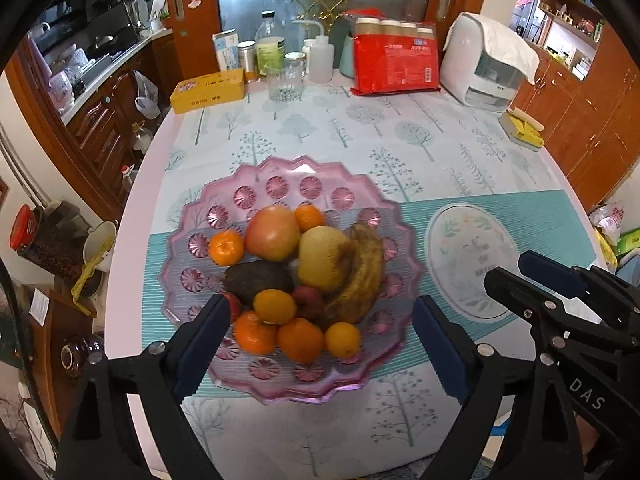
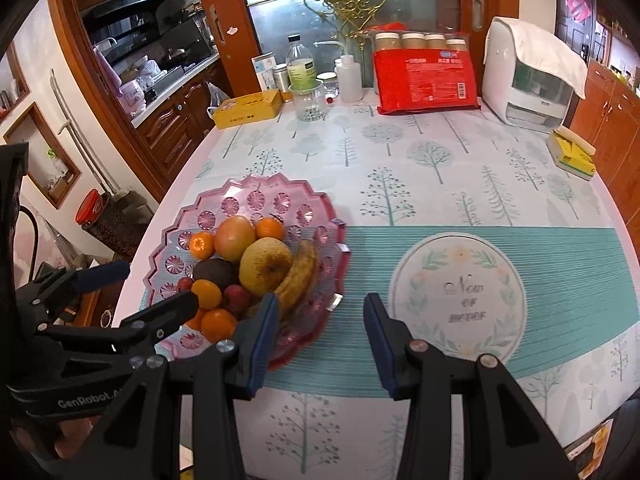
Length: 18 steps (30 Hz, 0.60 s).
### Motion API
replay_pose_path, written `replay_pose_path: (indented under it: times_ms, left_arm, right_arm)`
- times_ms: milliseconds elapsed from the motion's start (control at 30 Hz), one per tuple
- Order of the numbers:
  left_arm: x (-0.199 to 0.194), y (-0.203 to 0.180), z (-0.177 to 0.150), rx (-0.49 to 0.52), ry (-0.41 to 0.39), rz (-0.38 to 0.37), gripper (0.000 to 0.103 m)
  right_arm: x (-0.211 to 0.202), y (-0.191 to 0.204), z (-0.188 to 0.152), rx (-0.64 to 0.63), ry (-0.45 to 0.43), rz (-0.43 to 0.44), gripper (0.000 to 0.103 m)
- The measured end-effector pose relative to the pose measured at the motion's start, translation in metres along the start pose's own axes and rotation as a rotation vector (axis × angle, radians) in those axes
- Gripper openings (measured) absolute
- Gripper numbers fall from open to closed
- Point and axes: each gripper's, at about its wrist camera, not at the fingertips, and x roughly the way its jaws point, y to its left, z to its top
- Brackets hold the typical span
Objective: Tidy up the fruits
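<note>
**Fruit piled in the pink bowl**

My left gripper (image 1: 320,344) is spread wide over the pink bowl (image 1: 280,172), holding nothing. My right gripper (image 2: 320,344) has a gap too, empty, with the bowl at ten o'clock. The banana (image 1: 362,276) leans on the pear (image 1: 324,258).

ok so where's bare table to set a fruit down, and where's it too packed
Free: the teal mat right of the pink fruit bowl, and the tree-print cloth between the bowl and the back row. Crowded: the back edge, from the yellow box past the bottles and red package to the white appliance.
</note>
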Motion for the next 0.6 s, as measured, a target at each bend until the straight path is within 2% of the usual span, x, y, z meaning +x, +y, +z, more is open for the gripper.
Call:
replay_pose_path:
  times_ms: [200, 600]
  left_arm:
    - [-0.019, -0.033, -0.004, -0.01, -0.024, 0.001, 0.094]
    - [-0.041, -0.069, -0.006, -0.084, -0.062, 0.027, 0.095]
  right_arm:
    - [-0.024, -0.026, -0.006, 0.011, 0.005, 0.016, 0.045]
    - [-0.056, -0.06, -0.013, 0.0, -0.028, -0.018, 0.057]
